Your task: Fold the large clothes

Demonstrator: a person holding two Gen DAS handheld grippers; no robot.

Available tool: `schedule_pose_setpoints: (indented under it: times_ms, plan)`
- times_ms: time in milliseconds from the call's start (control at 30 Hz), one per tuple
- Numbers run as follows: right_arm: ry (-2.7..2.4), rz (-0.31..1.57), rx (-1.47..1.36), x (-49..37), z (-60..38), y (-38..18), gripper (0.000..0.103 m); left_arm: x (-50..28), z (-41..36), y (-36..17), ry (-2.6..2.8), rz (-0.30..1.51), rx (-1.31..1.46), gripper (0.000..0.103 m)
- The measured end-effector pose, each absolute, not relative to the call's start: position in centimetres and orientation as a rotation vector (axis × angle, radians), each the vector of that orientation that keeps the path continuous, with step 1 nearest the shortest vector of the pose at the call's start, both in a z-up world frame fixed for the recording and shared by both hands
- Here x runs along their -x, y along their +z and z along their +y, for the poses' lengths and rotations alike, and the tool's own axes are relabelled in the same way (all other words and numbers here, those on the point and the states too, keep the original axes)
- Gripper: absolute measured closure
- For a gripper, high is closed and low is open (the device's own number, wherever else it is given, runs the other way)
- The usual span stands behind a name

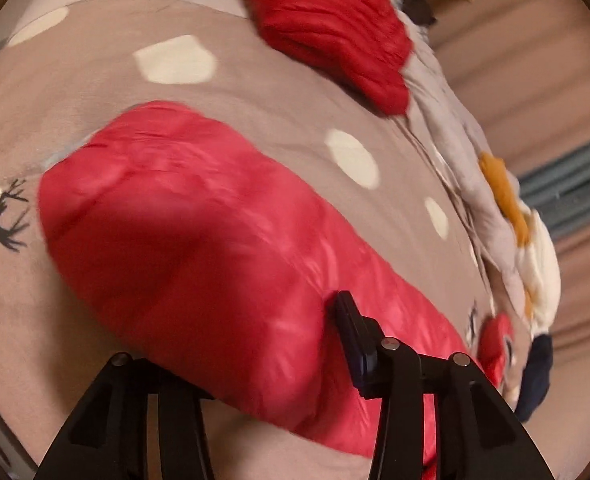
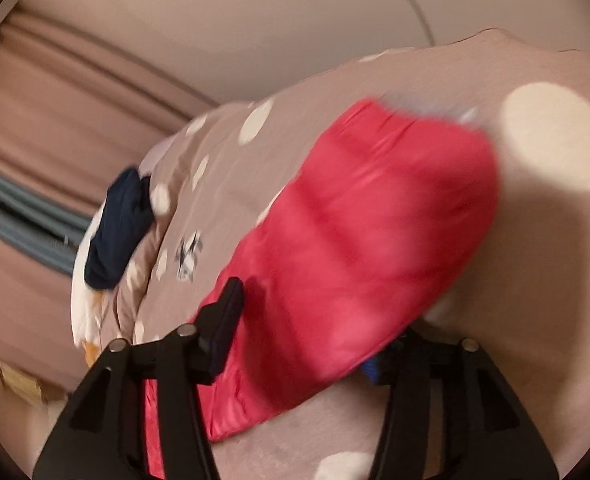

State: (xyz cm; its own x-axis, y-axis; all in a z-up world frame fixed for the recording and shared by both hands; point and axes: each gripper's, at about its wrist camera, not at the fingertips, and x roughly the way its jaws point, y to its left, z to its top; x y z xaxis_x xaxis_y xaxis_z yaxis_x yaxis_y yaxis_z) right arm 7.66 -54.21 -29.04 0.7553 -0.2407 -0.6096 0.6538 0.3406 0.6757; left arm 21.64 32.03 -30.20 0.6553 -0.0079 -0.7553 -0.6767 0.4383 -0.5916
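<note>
A bright red puffy jacket [image 1: 199,232] lies folded into a long bundle on the bed; the right wrist view shows it blurred [image 2: 367,216]. My left gripper [image 1: 239,320] straddles its near end. The right fingertip [image 1: 345,308] stands just beside the fabric with a shadow between, and the left finger is hidden under the jacket. My right gripper [image 2: 319,308] straddles the same end from the other side. Its left fingertip [image 2: 231,296] stands apart from the cloth, and the right finger is covered. Both grippers look open, with the jacket between their jaws.
The bed cover [image 1: 255,92] is taupe with cream dots and a black reindeer print. A darker red folded garment [image 1: 331,28] lies farther back. Grey, orange, white and navy clothes [image 1: 507,200] are heaped along the bed's edge; the navy piece [image 2: 119,228] shows there too. Beyond hang beige curtains [image 2: 55,112].
</note>
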Motion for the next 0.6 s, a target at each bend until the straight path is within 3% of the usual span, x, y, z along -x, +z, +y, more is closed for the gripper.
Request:
schedule_pose_setpoints:
  times_ms: [100, 167, 233, 333, 467, 600]
  plan:
    - [-0.614, 0.418, -1.122, -6.7, -55.5, -29.5, 0.054, -20.9, 33.2, -30.9, 0.431, 0.734, 1.151, 0.058]
    - [-0.628, 0.426, -1.126, -6.5, -55.8, -29.8, 0.066, -20.9, 33.5, -30.5, 0.444, 0.727, 1.118, 0.058]
    - [-0.639, 0.418, -1.124, -6.5, -55.9, -29.9, 0.075, -21.1, 33.2, -30.0, 0.488, 0.729, 1.023, 0.07]
    - [-0.658, 0.402, -1.121, -6.9, -55.2, -29.6, 0.088, -22.1, 32.1, -29.7, 0.54, 0.756, 0.916, 0.077]
    - [-0.639, 0.415, -1.018, -9.1, -53.3, -27.0, 0.091, -22.9, 30.9, -28.2, 0.578, 0.766, 0.775, 0.081]
    - [-0.455, 0.389, -0.822, -14.5, -47.5, -20.4, 0.092, -23.9, 29.4, -26.1, 0.62, 0.776, 0.641, 0.081]
